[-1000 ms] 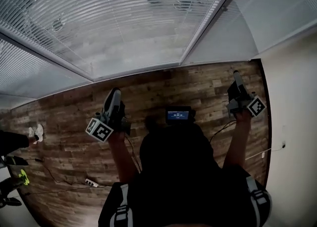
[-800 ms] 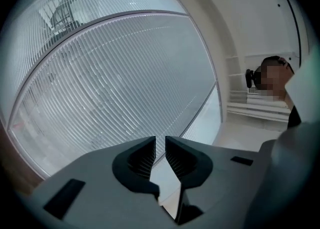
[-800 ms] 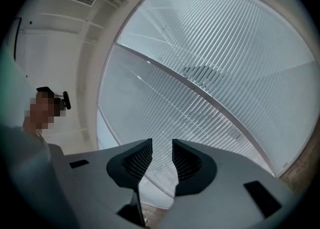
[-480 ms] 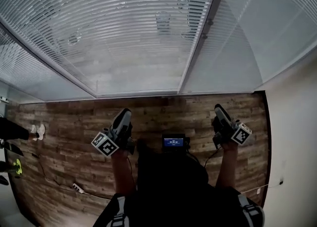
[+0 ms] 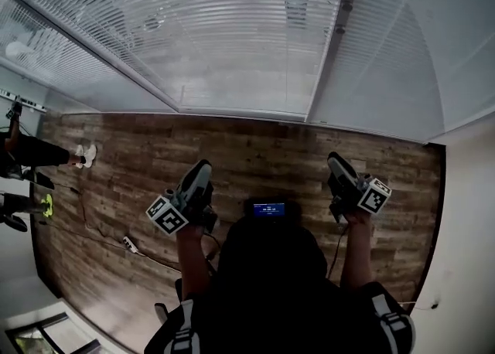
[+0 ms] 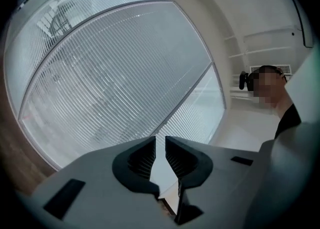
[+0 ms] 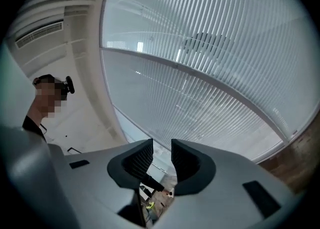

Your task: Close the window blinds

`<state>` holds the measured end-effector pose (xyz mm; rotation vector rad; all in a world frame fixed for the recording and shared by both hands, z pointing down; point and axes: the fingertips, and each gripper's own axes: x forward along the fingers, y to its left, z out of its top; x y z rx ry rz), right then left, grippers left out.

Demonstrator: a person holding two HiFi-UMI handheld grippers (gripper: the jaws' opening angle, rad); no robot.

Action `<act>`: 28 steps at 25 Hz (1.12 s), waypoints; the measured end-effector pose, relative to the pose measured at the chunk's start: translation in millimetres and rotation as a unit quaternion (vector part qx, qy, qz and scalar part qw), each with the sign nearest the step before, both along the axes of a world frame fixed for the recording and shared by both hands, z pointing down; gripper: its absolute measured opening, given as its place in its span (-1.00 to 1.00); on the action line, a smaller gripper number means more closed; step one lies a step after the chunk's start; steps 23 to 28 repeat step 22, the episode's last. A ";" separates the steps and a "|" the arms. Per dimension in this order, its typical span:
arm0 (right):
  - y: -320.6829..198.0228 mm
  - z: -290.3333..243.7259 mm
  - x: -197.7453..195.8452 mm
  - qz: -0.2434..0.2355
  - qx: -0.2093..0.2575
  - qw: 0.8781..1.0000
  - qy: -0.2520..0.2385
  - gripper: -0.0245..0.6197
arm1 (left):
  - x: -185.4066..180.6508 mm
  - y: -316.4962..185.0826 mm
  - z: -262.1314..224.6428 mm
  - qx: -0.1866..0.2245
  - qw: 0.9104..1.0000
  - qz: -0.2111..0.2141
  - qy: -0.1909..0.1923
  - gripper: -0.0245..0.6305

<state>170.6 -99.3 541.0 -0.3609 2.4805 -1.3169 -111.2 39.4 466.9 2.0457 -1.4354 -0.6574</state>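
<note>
Status:

- Window blinds (image 5: 232,35) are on the far side, down over the whole glass wall. Slats run across, in panels split by a grey frame post (image 5: 341,6). Faint shapes show through the slats (so not fully tight, as far as I can see). The lower edge reaches the wood floor (image 5: 255,148).
- Left gripper (image 5: 203,168) is near-left, held out in front and aimed at the blinds, well apart from them. Its marker cube (image 5: 168,215) sits at the near end. In its own view the left gripper (image 6: 160,143) has its jaws a narrow slit apart with nothing between them. Only blinds (image 6: 115,83) show past the gap.
- Right gripper (image 5: 334,162) is near-right, also aimed at the blinds, with no contact. Its jaws have just been closing. In its own view the right gripper (image 7: 161,148) shows a moderate gap, a bit wider than the left's, and it is empty. Blinds (image 7: 215,63) fill most of that view too.
- Small lit screen (image 5: 268,208) sits between the two grippers, near the wearer's chest.
- Far-left on the floor is another person, legs and white shoes (image 5: 81,155) only.
- Power strip (image 5: 130,244) with a cable lies near-left.
- White wall (image 5: 464,229) runs down the right side.
</note>
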 end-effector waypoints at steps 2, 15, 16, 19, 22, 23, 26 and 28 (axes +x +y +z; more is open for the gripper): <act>7.4 -9.4 -12.7 -0.012 0.015 1.000 -0.005 -0.55 | -1.6 4.3 -6.1 0.011 1.000 -0.003 -0.001 -0.72; 38.5 -26.5 -15.7 -0.007 0.033 0.999 0.009 -0.60 | -2.3 5.2 -5.3 0.052 0.998 0.021 0.036 -0.72; 40.6 -24.9 -16.0 -0.004 0.030 0.999 0.012 -0.60 | -2.3 4.0 -3.3 0.051 0.998 0.025 0.040 -0.72; 48.0 -23.1 -18.9 0.005 0.022 1.000 0.019 -0.60 | -4.8 1.1 1.0 0.047 0.997 0.037 0.049 -0.72; 50.6 -24.4 -21.8 0.018 0.019 0.999 0.023 -0.60 | -7.8 -5.8 1.9 0.049 0.996 0.051 0.057 -0.72; 50.6 -24.4 -21.8 0.018 0.019 0.999 0.023 -0.60 | -7.8 -5.8 1.9 0.049 0.996 0.051 0.057 -0.72; 50.6 -24.4 -21.8 0.018 0.019 0.999 0.023 -0.60 | -7.8 -5.8 1.9 0.049 0.996 0.051 0.057 -0.72; 50.6 -24.4 -21.8 0.018 0.019 0.999 0.023 -0.60 | -7.8 -5.8 1.9 0.049 0.996 0.051 0.057 -0.72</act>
